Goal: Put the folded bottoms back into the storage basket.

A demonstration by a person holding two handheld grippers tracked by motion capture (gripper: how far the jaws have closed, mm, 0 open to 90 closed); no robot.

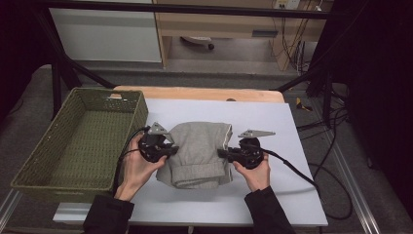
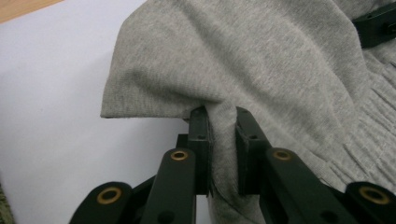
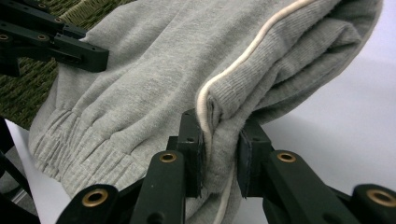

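Garment: heather grey knit, ribbed cuff, cream piping along one seam. Basket: olive-green woven. Surface: pale grey-white sheet over light wood. Both grippers, left gripper & right gripper: matte black w/ brass rivets. Sleeves: black.

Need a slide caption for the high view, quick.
Both grippers, left and right, clamp opposite sides of a folded grey garment beside a green woven basket.
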